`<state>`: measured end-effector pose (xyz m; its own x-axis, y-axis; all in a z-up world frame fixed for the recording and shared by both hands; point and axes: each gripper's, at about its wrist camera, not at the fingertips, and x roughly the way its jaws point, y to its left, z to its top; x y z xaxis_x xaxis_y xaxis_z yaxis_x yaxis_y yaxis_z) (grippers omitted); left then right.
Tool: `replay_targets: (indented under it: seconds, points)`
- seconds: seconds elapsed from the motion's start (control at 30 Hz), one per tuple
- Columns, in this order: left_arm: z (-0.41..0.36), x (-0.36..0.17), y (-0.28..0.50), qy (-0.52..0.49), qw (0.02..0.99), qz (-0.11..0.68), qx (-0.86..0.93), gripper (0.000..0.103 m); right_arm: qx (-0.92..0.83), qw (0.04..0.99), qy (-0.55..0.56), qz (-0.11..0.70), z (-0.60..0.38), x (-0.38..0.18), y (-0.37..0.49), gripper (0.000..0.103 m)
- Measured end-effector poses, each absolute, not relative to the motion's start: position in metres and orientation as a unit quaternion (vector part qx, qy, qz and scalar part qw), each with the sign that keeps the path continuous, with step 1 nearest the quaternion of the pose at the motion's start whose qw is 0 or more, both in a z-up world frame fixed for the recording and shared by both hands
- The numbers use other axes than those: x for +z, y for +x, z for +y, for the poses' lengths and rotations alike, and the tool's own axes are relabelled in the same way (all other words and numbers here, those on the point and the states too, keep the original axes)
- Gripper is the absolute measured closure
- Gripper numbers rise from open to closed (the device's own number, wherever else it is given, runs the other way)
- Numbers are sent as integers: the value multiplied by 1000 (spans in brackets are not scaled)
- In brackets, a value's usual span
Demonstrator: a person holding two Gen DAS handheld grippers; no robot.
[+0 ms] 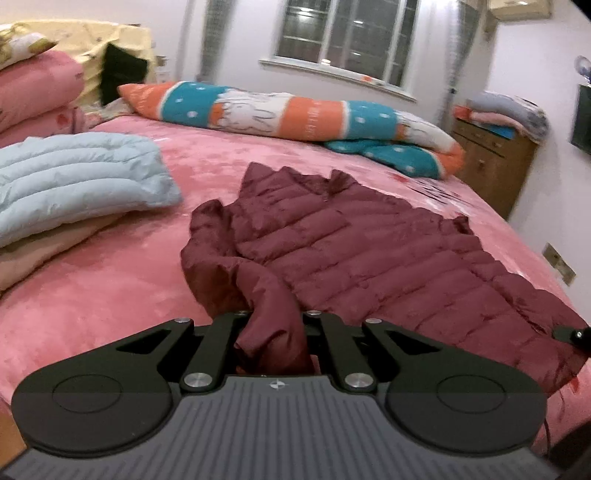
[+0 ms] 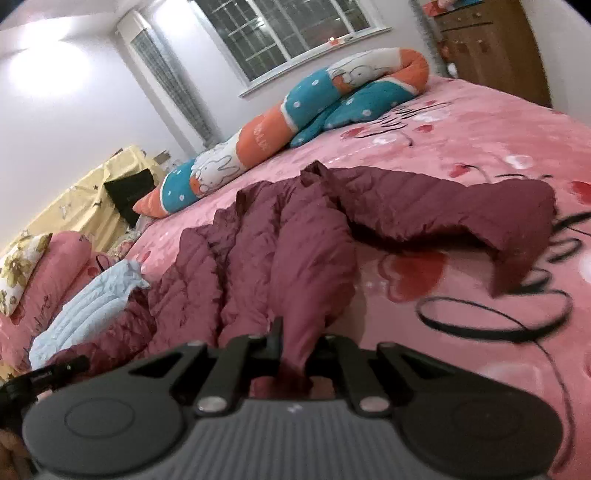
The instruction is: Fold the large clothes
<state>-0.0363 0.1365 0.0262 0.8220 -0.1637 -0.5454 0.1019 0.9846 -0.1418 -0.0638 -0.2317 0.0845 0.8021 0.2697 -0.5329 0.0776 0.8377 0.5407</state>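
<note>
**Both claws clamped on maroon jacket hem**

Left wrist view. Nearest the lens: left gripper (image 1: 275,332), jaws drawn together on a bunched fold of the maroon puffer jacket (image 1: 354,251), cloth squeezed up between the fingers and lifted off the pink bedspread (image 1: 110,280). Straight ahead of the claw, rest of jacket spread flat, quilted side up, collar at the far end. Ahead and to the left, well apart from the claw, a light blue quilted garment (image 1: 74,177), folded, resting on a cream layer. Farther ahead, beyond the jacket, a long orange, teal and white bolster (image 1: 288,114) across the bed. At the right edge, level with the claw, a black tip of the right gripper (image 1: 572,334) against the jacket's hem.

Right wrist view. Nearest the lens: right gripper (image 2: 295,350), closed tight on a pinch of the same maroon puffer jacket (image 2: 280,243), fabric pulled up taut into the jaws. Ahead and to the right, a sleeve (image 2: 480,218) lying out over the pink bedspread (image 2: 480,140). Ahead to the left, light blue quilted garment (image 2: 96,295) just beside the jacket's edge. Far ahead, bolster (image 2: 295,110) under the window (image 2: 288,33). Somewhat blurred throughout.
</note>
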Motion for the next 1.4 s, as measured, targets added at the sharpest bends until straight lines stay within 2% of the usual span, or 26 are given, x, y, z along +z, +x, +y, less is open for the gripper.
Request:
replay_targets:
  seconds: [0.4, 0.5, 0.53, 0.63, 0.67, 0.73, 0.77, 0.8, 0.9, 1.07, 1.4]
  points:
    - [140, 29, -93, 2, 943, 312, -113, 96, 32, 895, 288, 340, -238, 96, -143, 99]
    - [142, 26, -95, 8, 942, 320, -105, 92, 17, 890, 289, 351, -241, 94, -146, 96]
    - [143, 27, -95, 8, 941, 322, -102, 91, 9, 891, 287, 352, -242, 95, -147, 90]
    - [143, 31, -99, 15, 942, 321, -93, 79, -14, 895, 282, 346, -244, 98, -155, 81]
    - [143, 34, -101, 19, 943, 320, -91, 76, -22, 896, 282, 341, -245, 99, -158, 73]
    - [143, 38, -104, 27, 946, 312, -84, 65, -33, 900, 284, 329, -249, 102, -164, 64]
    - [142, 40, -106, 30, 947, 309, -82, 53, -38, 902, 282, 323, -249, 103, -166, 63]
    - [142, 42, -108, 34, 949, 303, -81, 46, -39, 905, 281, 318, -251, 104, -169, 62]
    - [142, 49, -111, 46, 952, 291, -79, 40, -30, 910, 281, 303, -249, 108, -167, 59]
    - [134, 59, -110, 53, 957, 270, -86, 39, 22, 919, 264, 292, -228, 111, -150, 43]
    - [109, 47, -87, 45, 955, 262, -133, 39, 134, 881, 261, 371, -178, 71, -81, 43]
